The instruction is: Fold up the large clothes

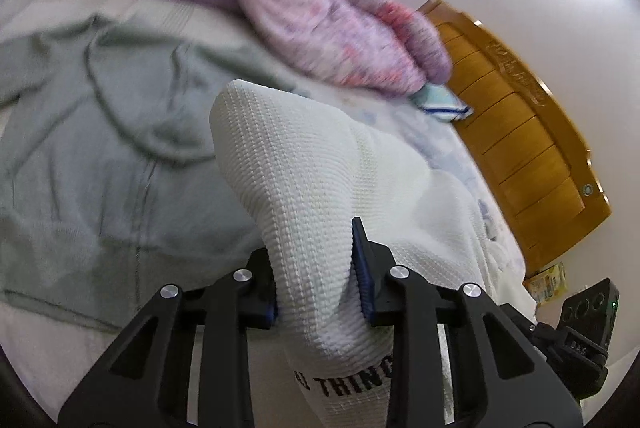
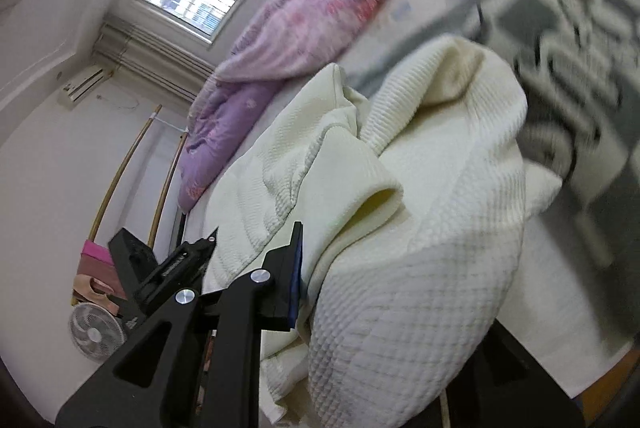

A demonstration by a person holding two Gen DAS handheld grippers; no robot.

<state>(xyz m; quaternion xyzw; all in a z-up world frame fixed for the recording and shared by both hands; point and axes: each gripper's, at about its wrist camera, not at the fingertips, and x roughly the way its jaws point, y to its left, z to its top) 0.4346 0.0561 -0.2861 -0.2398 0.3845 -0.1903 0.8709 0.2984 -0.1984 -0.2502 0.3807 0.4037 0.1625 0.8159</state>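
Bed: the wide bed with a pale printed sheet (image 1: pixel 440 144) carried everything; a honey-coloured wooden headboard (image 1: pixel 532 132) stood at its end.
Quilt: a rumpled purple-and-pink floral quilt (image 1: pixel 320 24) lay along the far side.
Grey garment: a soft grey-green zipped sweatshirt (image 1: pixel 100 132) lay spread flat beside the white one.
Task garment: the cream-white waffle-knit garment (image 2: pixel 420 248) was bunched and lifted off the bed, draped between both tools; it looked soft, limp and fairly bulky, best gripped at seams or hem.
Left tool (image 1: pixel 316 288): clamped on a thick fold of the knit.
Right tool (image 2: pixel 304 268): one finger visible against the cloth, the other buried; closure could not be told.
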